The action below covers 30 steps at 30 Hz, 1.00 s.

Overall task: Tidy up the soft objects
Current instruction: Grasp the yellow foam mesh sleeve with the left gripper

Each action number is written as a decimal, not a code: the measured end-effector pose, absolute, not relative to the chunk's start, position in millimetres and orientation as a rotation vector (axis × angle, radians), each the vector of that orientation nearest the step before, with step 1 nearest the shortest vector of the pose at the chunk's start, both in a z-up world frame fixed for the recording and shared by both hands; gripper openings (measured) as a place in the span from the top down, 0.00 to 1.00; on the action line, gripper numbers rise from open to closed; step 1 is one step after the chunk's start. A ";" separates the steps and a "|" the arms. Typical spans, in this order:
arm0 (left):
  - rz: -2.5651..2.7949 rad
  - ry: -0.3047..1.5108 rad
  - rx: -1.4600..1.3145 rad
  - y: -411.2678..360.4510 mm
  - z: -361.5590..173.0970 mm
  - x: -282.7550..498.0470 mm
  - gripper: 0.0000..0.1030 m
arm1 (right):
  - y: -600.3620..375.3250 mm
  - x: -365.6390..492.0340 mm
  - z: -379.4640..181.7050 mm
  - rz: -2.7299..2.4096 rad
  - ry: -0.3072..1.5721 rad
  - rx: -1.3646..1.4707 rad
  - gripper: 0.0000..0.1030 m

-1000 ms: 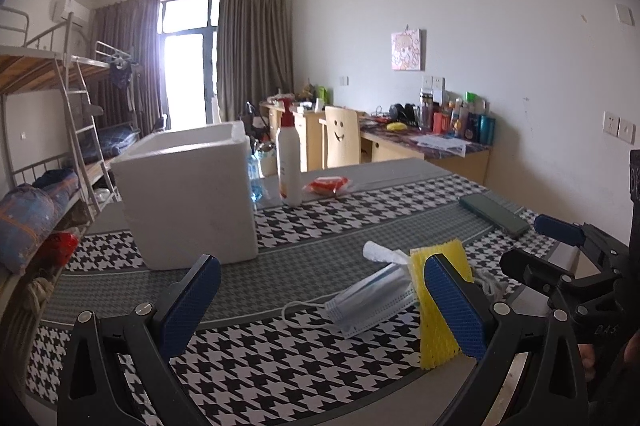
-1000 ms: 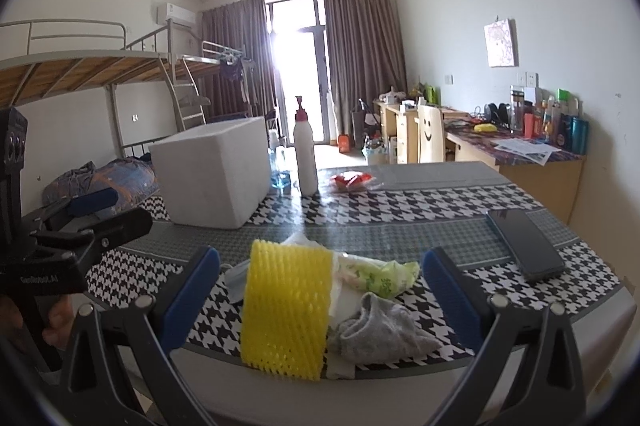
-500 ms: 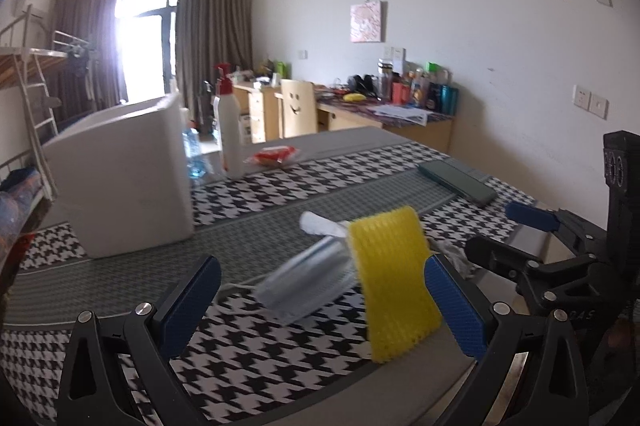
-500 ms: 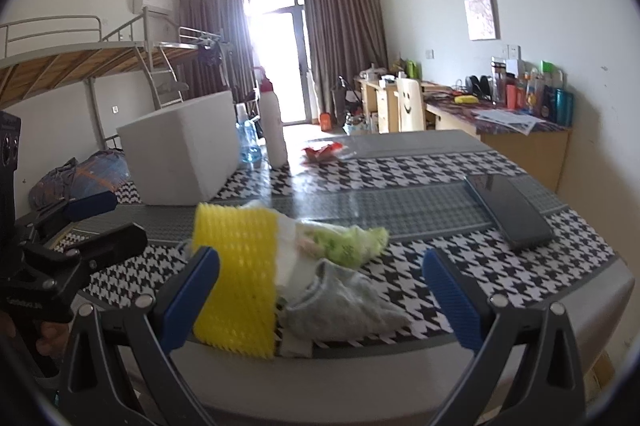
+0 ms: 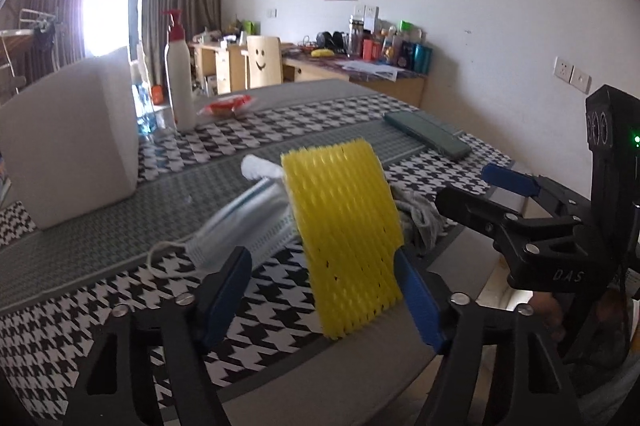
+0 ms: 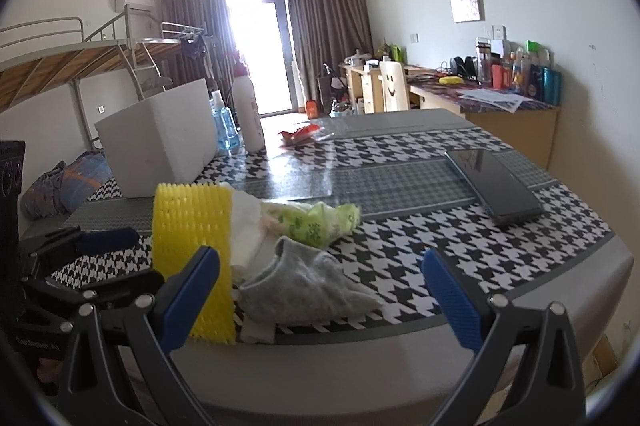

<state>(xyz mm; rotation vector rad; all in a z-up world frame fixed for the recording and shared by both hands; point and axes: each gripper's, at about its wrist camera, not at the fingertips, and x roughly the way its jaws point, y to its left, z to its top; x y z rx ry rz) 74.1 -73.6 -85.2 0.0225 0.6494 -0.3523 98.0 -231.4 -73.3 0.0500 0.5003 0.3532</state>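
Soft items lie heaped at the near edge of the houndstooth tabletop (image 6: 420, 262): yellow foam net (image 5: 344, 226), face mask (image 5: 240, 226), grey sock (image 6: 304, 286), green cloth (image 6: 320, 222). Left gripper (image 5: 320, 290), jaws just narrowing, brackets the net without pressing it. Right gripper (image 6: 320, 290) gapes, empty, before the sock. At left, the white foam box (image 6: 160, 141) hides its inside.
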 end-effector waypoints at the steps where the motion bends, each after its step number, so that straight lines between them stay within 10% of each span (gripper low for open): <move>1: -0.364 0.657 0.021 -74.2 -86.4 73.4 0.36 | -232.0 99.0 -74.1 0.353 0.503 0.051 0.00; 11: -0.404 0.726 0.019 -82.8 -99.7 82.5 0.48 | -236.3 105.5 -80.8 0.347 0.524 0.057 0.00; 21: -0.426 0.729 0.039 -90.3 -104.9 84.9 0.88 | -238.6 109.4 -84.9 0.349 0.544 0.064 0.00; 30: -0.446 0.632 0.026 -71.3 -81.4 73.0 0.89 | -238.7 112.0 -86.0 0.359 0.557 0.073 0.00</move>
